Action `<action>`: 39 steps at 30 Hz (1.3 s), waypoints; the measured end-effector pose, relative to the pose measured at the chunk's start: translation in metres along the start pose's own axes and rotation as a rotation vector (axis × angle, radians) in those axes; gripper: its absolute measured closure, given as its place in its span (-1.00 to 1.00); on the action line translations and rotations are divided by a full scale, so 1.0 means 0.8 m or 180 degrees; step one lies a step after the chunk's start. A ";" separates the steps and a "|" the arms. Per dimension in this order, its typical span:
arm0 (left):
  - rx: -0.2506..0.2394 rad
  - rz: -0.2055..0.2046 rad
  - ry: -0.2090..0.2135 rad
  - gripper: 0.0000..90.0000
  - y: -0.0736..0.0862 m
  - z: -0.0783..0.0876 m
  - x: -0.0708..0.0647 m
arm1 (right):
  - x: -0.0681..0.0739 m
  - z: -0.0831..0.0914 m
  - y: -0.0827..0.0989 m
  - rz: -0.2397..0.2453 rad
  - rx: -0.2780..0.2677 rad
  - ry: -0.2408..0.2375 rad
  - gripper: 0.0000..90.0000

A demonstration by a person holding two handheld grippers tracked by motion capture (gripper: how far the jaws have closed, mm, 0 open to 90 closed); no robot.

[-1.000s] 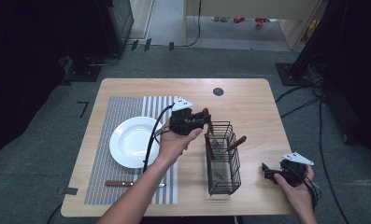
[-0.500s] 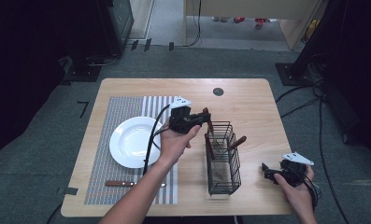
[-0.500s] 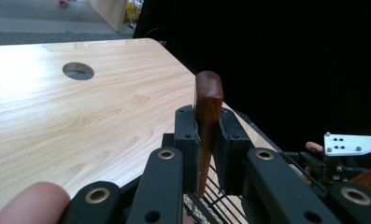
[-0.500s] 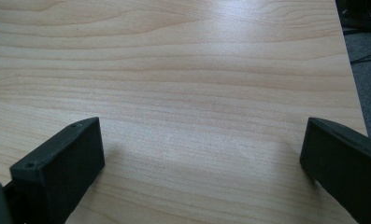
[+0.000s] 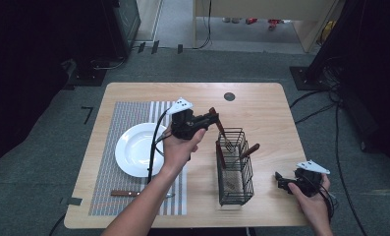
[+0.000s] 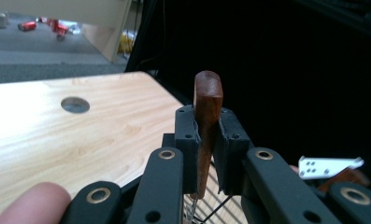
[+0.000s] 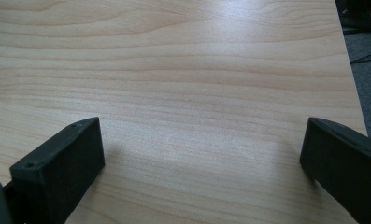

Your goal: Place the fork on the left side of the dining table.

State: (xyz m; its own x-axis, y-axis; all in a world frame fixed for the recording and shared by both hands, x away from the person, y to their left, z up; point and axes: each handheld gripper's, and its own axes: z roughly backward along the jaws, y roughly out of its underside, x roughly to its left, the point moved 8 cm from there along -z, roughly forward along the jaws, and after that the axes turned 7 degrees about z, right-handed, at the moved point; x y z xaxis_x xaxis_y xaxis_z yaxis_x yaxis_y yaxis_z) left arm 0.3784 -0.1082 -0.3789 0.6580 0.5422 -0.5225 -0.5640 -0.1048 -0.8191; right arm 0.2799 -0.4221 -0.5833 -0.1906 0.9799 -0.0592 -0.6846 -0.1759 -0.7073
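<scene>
We see bare table (image 5: 261, 105) beyond the wire basket (image 5: 235, 169), right edge close to the right gripper (image 5: 281, 180) | fork (image 6: 206, 116) (brown wooden handle) lifted above the basket's far end | left gripper (image 5: 213, 118) raised, clamped on its handle; right gripper's jaws spread wide, low over the table.

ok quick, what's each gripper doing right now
Left gripper: shut on the wooden-handled utensil, above the wire basket.
Right gripper: open, holding nothing, over the table.
</scene>
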 end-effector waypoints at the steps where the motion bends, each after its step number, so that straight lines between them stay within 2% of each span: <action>1: 0.0000 0.0000 0.0000 0.83 0.000 0.000 0.000 | 0.000 0.000 0.000 0.0000 0.0000 0.0000 -1.00; 2: -0.0071 -0.0003 0.0015 0.83 -0.009 0.009 -0.001 | 0.000 0.000 0.000 0.0000 0.0000 0.0000 -1.00; 7: -0.0175 -0.0024 0.0036 0.83 -0.027 0.028 0.000 | 0.000 0.000 0.000 0.0001 0.0000 -0.0002 -1.00; 8: -0.0219 0.0009 0.0056 0.83 -0.034 0.037 0.002 | 0.000 0.000 0.000 0.0005 0.0000 -0.0007 -1.00; 12: -0.0297 0.0071 0.0103 0.83 -0.042 0.049 0.003 | 0.000 0.000 0.000 0.0005 0.0000 -0.0006 -1.00; 16: -0.0463 0.0141 0.0162 0.83 -0.057 0.069 0.005 | 0.000 0.000 0.000 0.0005 -0.0002 -0.0006 -1.00; 20: -0.0535 0.0132 0.0127 0.83 -0.066 0.081 0.009 | 0.000 0.000 0.000 0.0005 -0.0002 -0.0005 -1.00; 21: -0.0603 0.0149 0.0086 0.83 -0.072 0.088 0.015 | 0.000 0.000 0.000 0.0004 -0.0002 -0.0006 -1.00; 25: -0.0656 0.0204 0.0045 0.83 -0.078 0.095 0.026 | 0.000 0.000 0.000 0.0004 -0.0002 -0.0006 -1.00; 27: -0.0742 0.0222 -0.0082 0.83 -0.083 0.103 0.041 | 0.000 0.000 0.000 0.0004 -0.0002 -0.0005 -1.00; 29: -0.0756 0.0242 -0.0095 0.83 -0.084 0.105 0.047 | 0.000 0.000 0.000 0.0005 0.0001 -0.0006 -1.00; 30: -0.0833 0.0309 -0.0143 0.83 -0.087 0.109 0.059 | 0.000 0.000 0.000 0.0005 0.0001 -0.0006 -1.00; 32: -0.0904 0.0406 -0.0163 0.83 -0.088 0.112 0.073 | 0.000 0.000 0.000 0.0006 0.0001 -0.0006 -1.00; 33: -0.0904 0.0406 -0.0163 0.83 -0.088 0.112 0.073 | 0.000 0.000 0.000 0.0006 0.0001 -0.0006 -1.00; 36: -0.1010 0.0629 -0.0198 0.83 -0.088 0.118 0.104 | 0.000 0.000 0.000 0.0007 0.0000 -0.0006 -1.00; 37: -0.1010 0.0629 -0.0198 0.83 -0.088 0.118 0.104 | 0.000 0.000 0.000 0.0007 0.0000 -0.0006 -1.00; 38: -0.1072 0.0660 -0.0245 0.83 -0.086 0.120 0.118 | 0.000 0.000 0.000 0.0005 0.0001 -0.0006 -1.00; 39: -0.1072 0.0660 -0.0245 0.83 -0.086 0.120 0.118 | 0.000 0.000 0.000 0.0005 0.0001 -0.0006 -1.00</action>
State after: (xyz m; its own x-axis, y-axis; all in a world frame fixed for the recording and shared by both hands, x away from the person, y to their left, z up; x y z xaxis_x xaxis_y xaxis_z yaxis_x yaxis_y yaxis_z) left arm 0.4316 0.0306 -0.3489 0.5008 0.5404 -0.6761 -0.4773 -0.4792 -0.7366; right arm 0.2801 -0.4221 -0.5833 -0.1931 0.9794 -0.0591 -0.6844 -0.1776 -0.7071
